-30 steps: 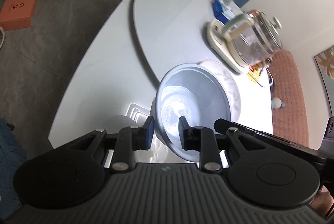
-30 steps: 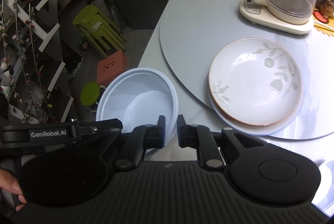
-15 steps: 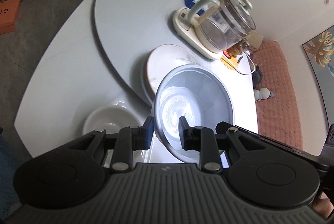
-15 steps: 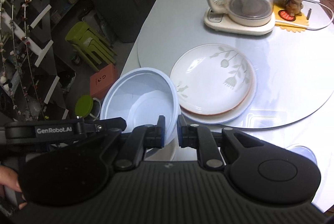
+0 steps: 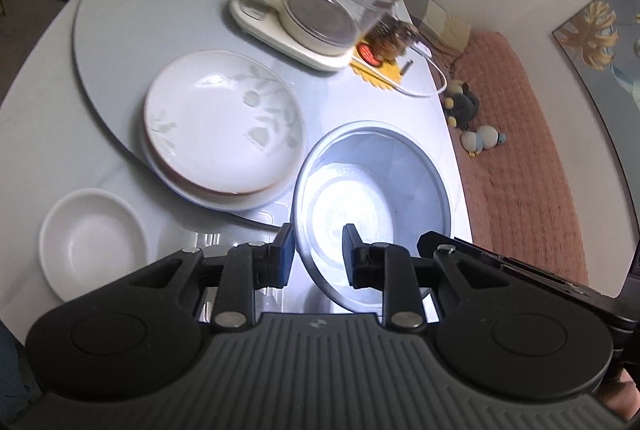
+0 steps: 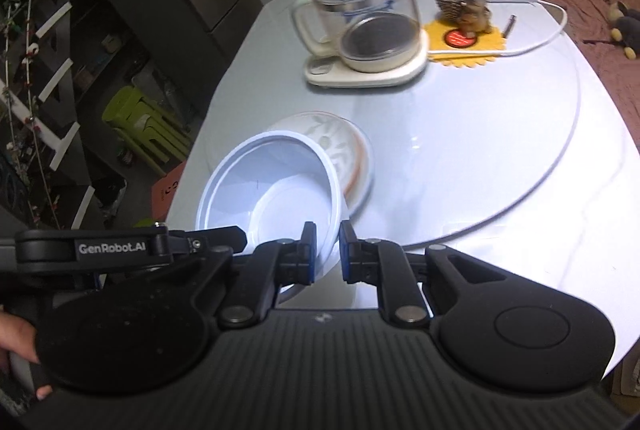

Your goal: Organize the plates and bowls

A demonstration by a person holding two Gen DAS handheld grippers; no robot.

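Your fingers pinch opposite rim edges of the pale blue plastic basin (image 5: 372,197), left gripper (image 5: 316,254) and right gripper (image 6: 325,250) both clamped, holding it lower centre beside the stacked plates (image 5: 222,121), where uneven pull could twist it free.

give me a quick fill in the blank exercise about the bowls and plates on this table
1. Both grippers grip the rim of one large pale ____, the left gripper on one side and the right gripper on the other.
2. The leaf-patterned plate lies on top of another ____.
3. The small white bowl on the table holds ____.
4. The glass kettle stands on a cream ____.

Missing words: bowl; plate; nothing; base
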